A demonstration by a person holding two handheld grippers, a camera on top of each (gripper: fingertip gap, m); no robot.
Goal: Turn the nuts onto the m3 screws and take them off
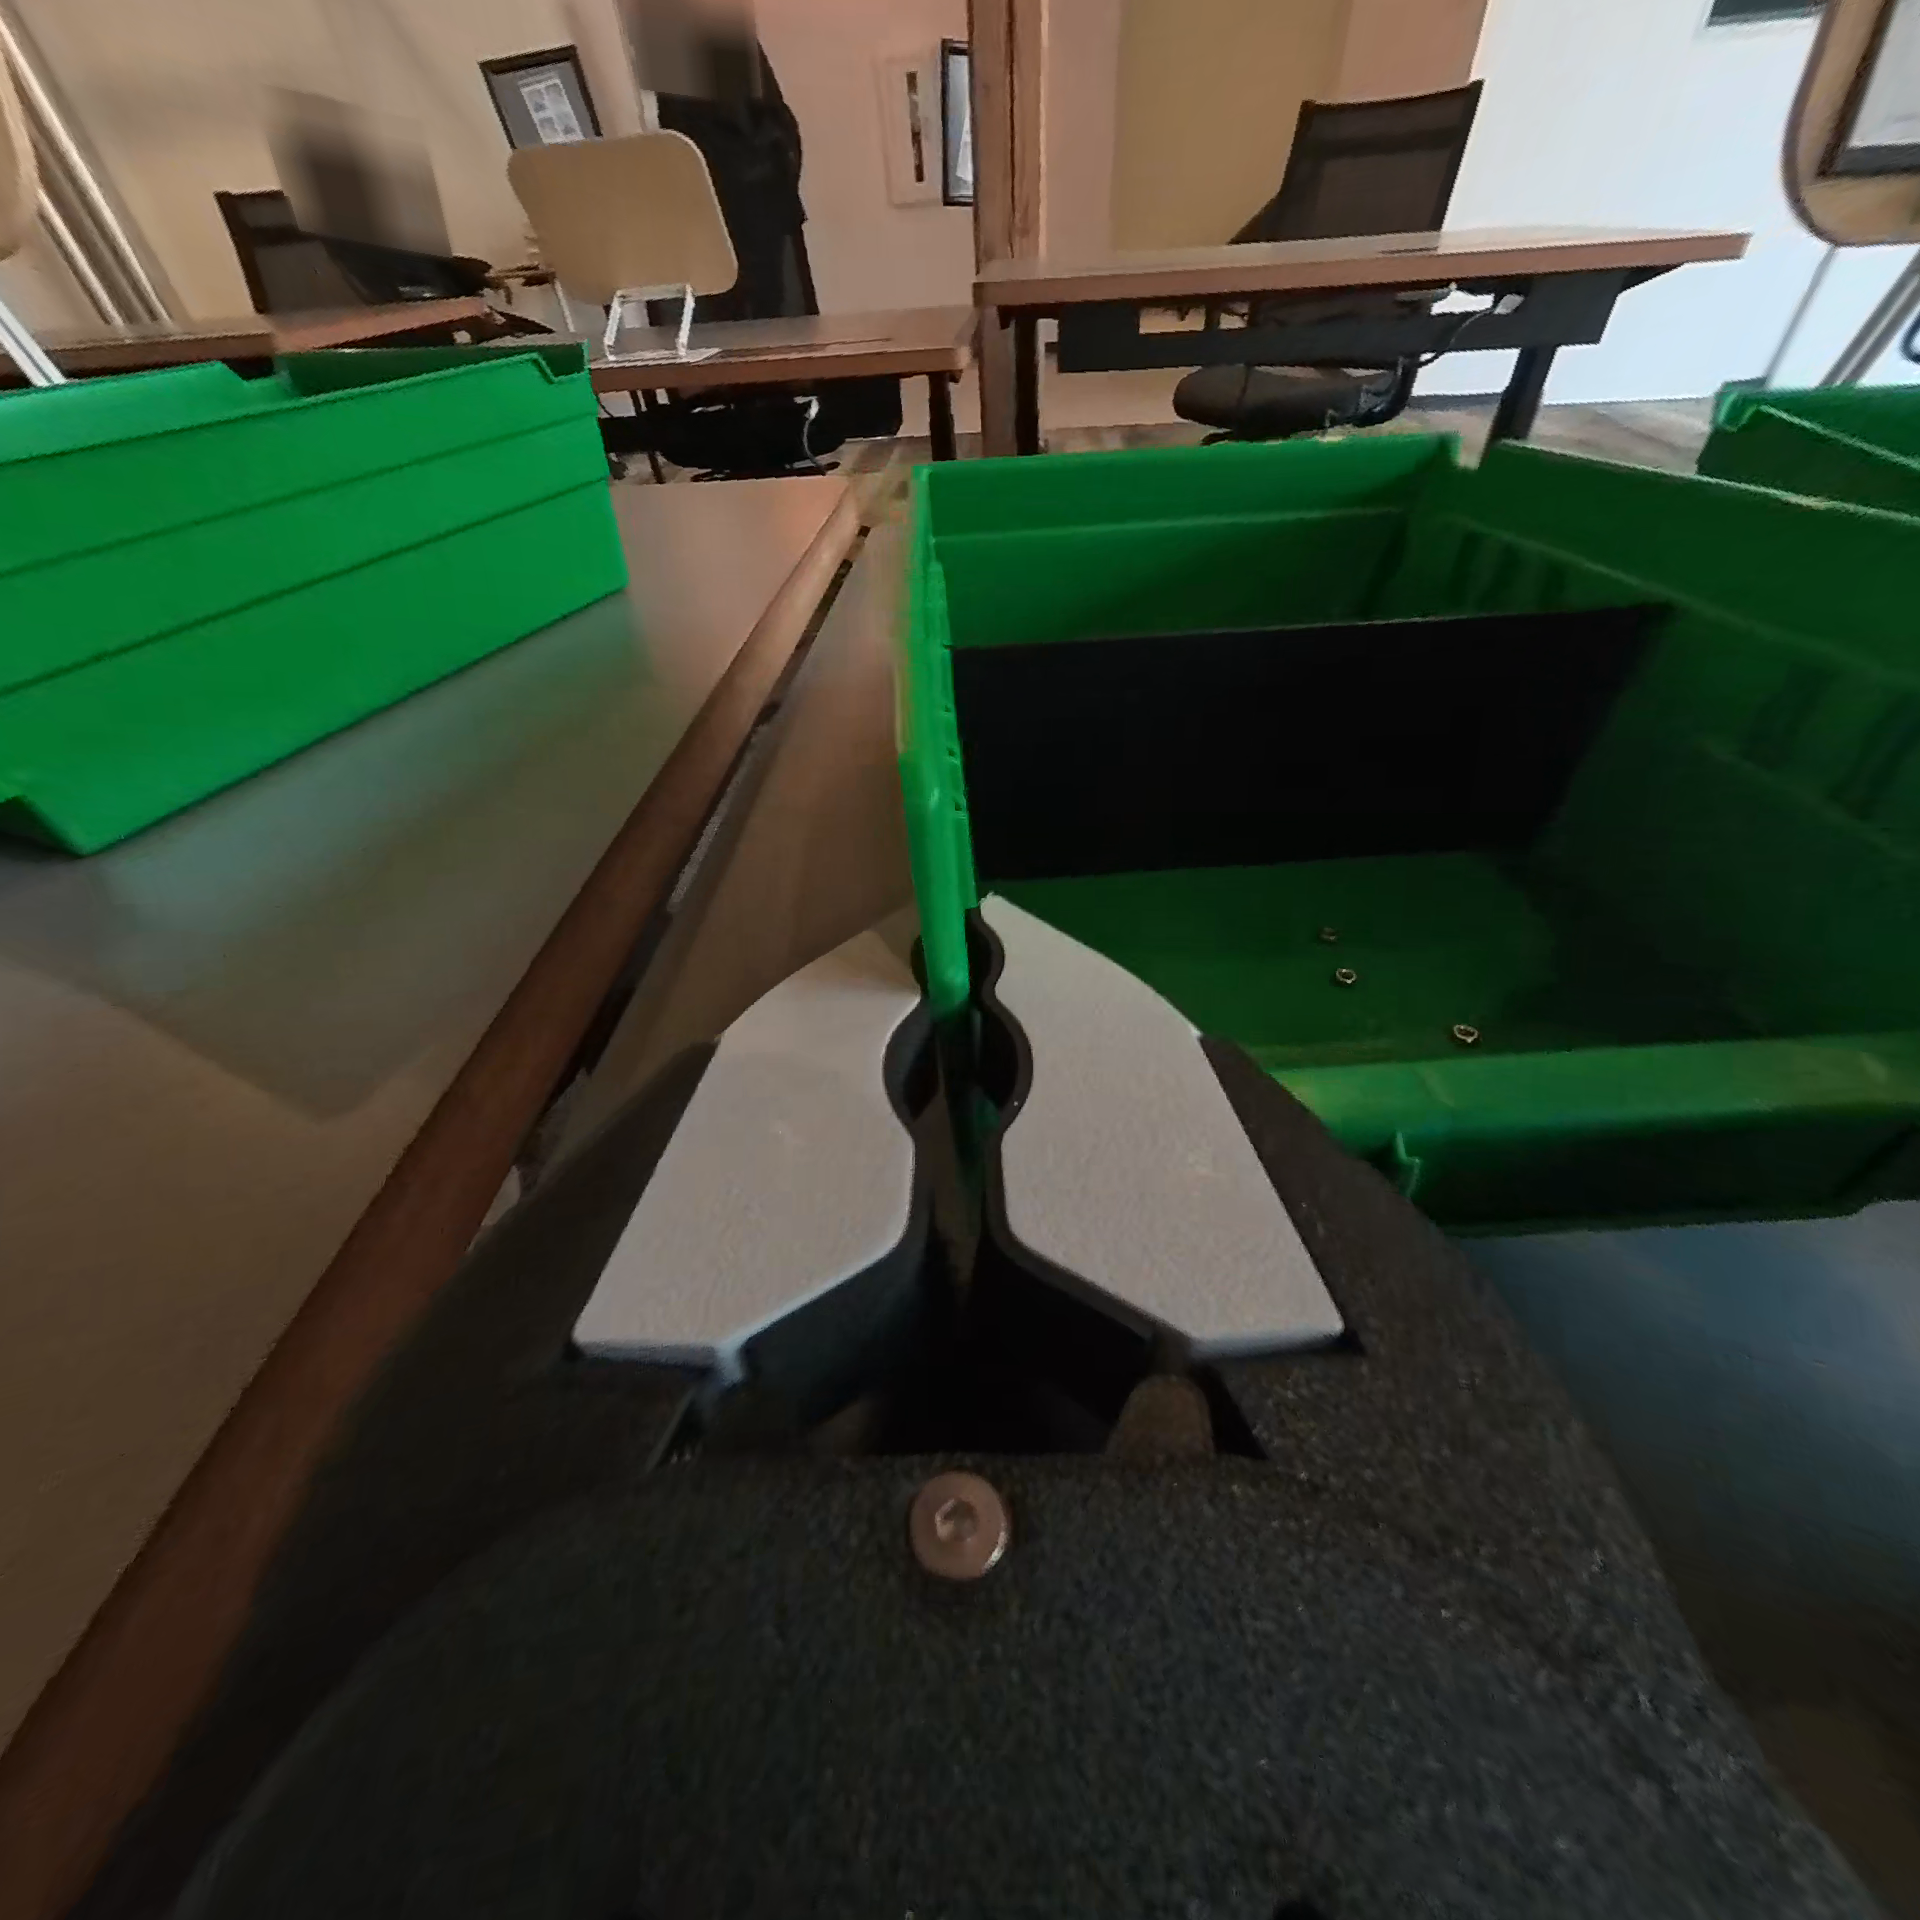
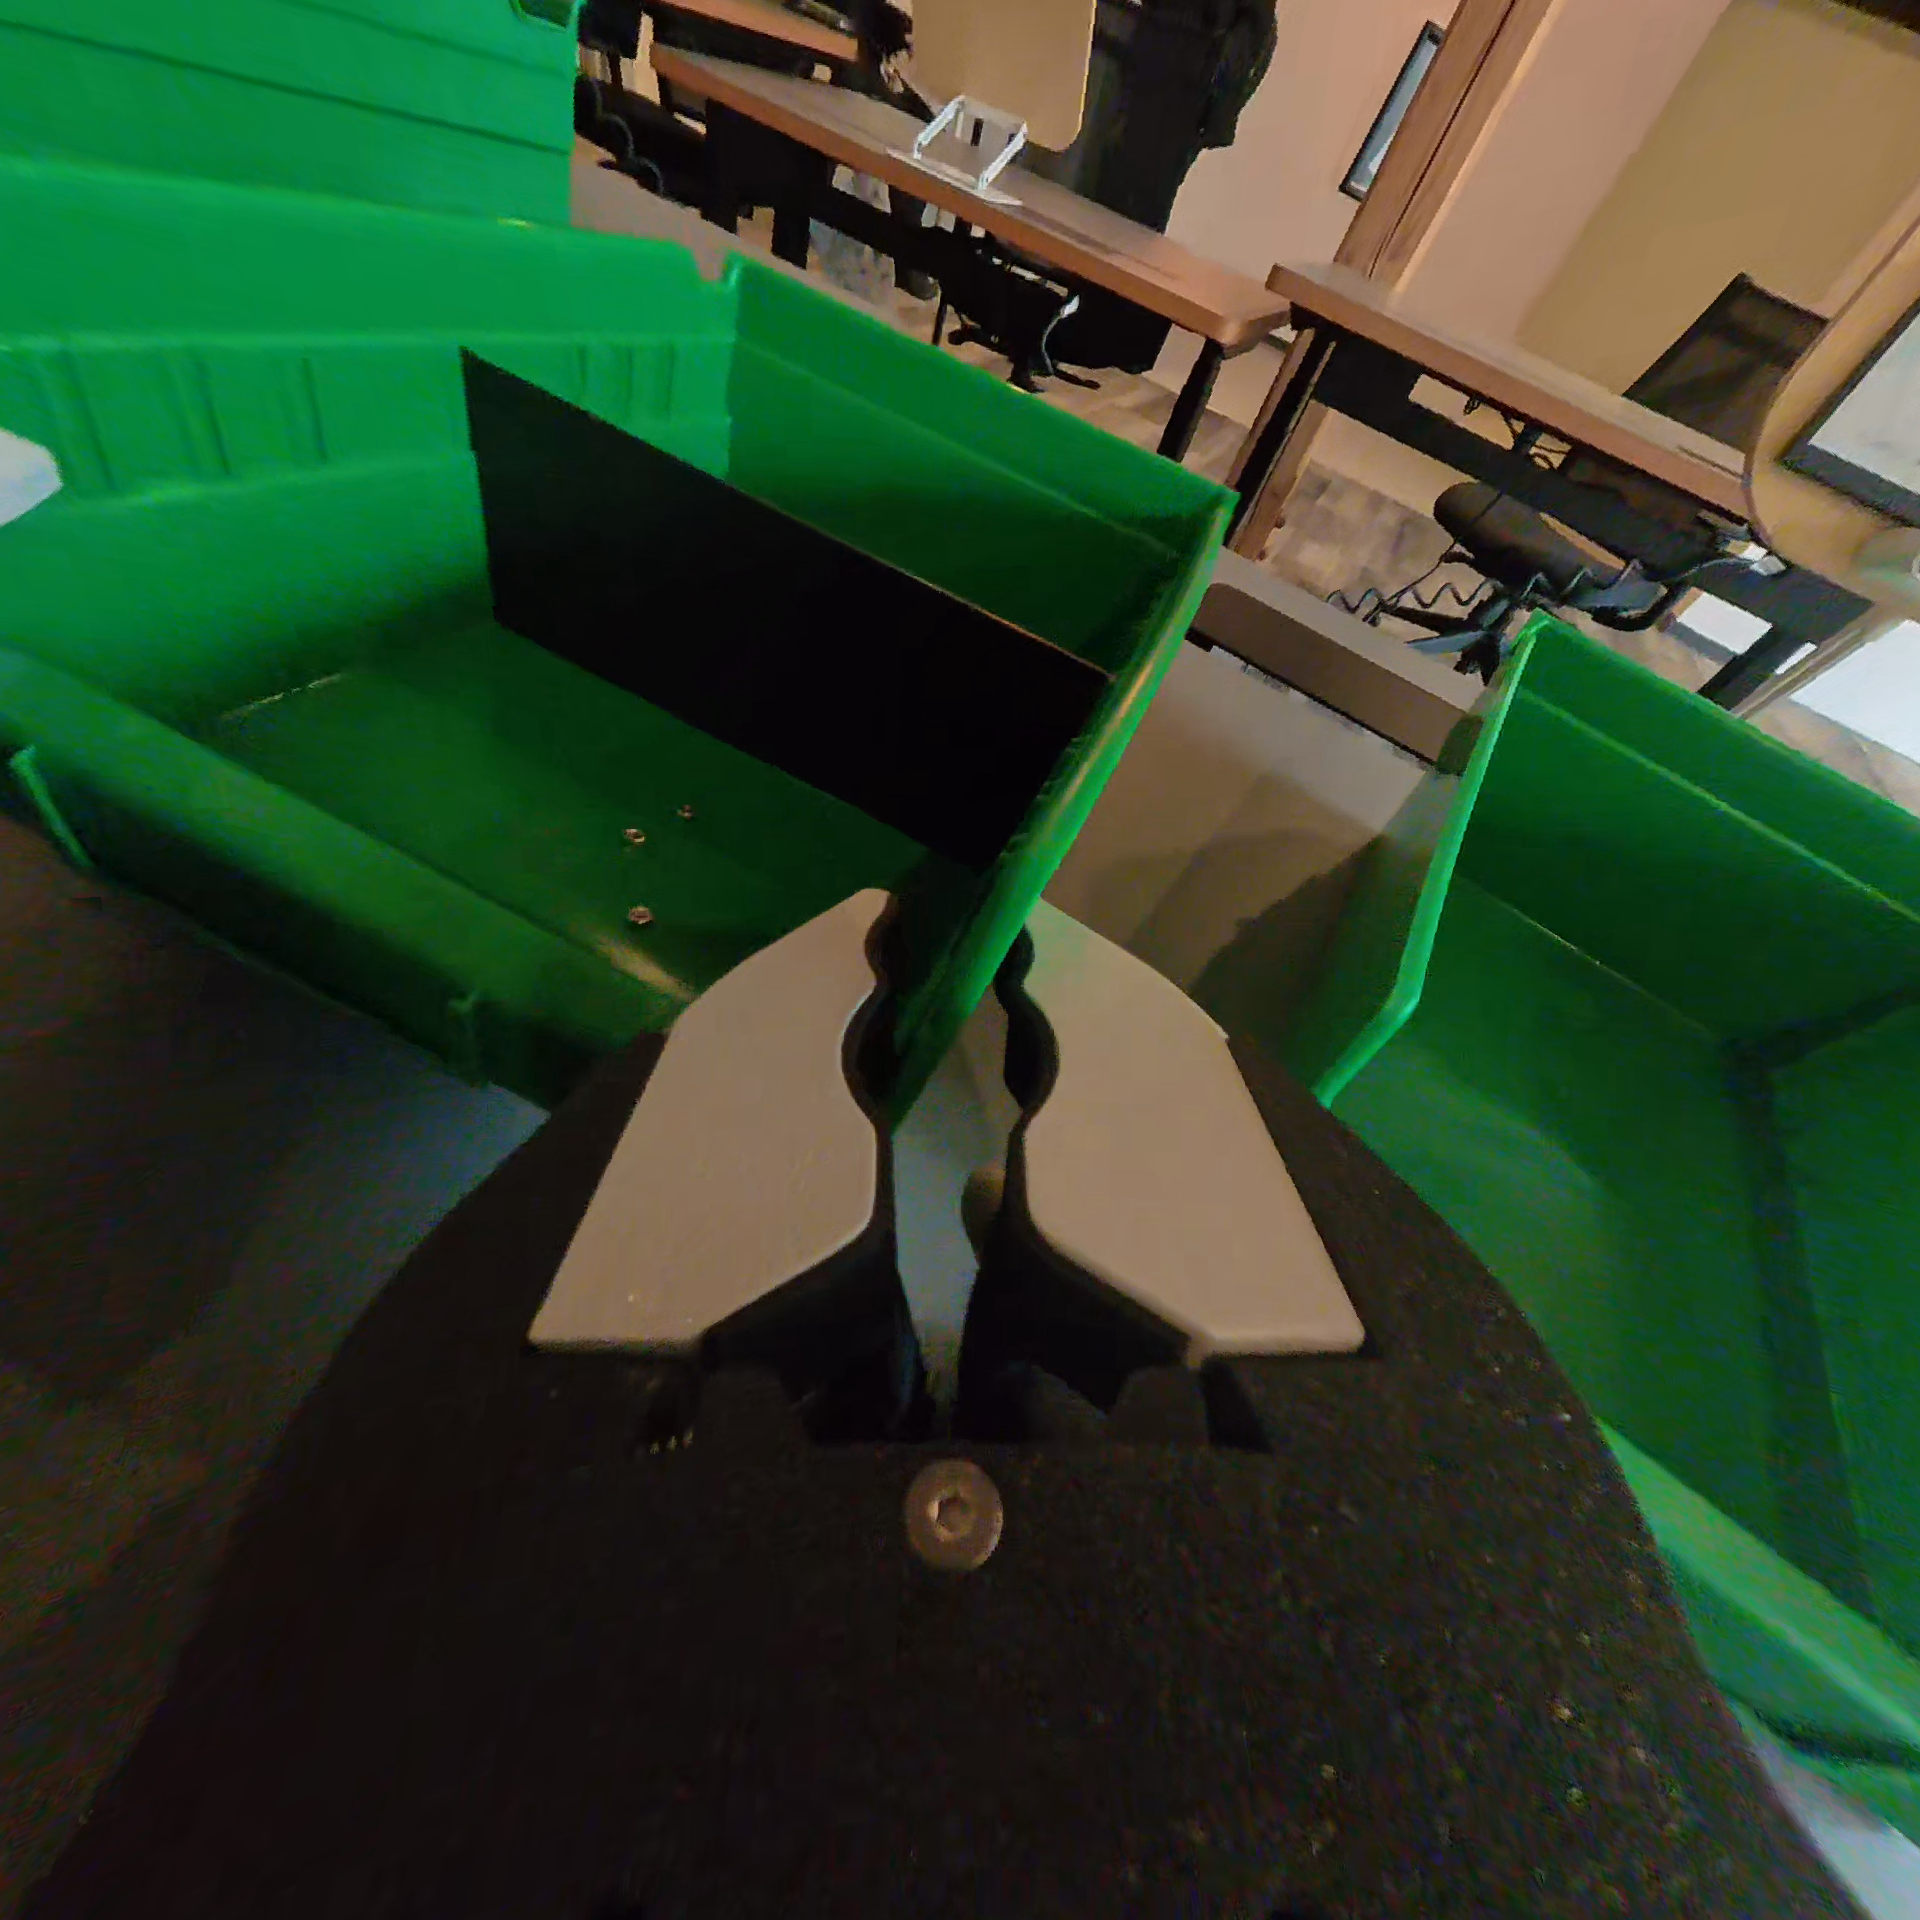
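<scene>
Your left gripper [image 1: 961, 971] pinches the stiff green bin [image 1: 1403, 582] wall, your right gripper [image 2: 951, 982] straddles the opposite wall unclamped; tiny, light nuts [image 1: 1345, 975] need fingertip-edge grasps.

Three green bins [image 1: 1714, 1132] are in view, and three small nuts [image 1: 1345, 975] lie in one.

Three nuts [image 1: 1345, 975] are seen lying in the middle bin [image 1: 1662, 582], before its divider [image 1: 1288, 748]. A second bin [image 1: 291, 582] is set to its left, a third [image 2: 1662, 935] to its right.
</scene>
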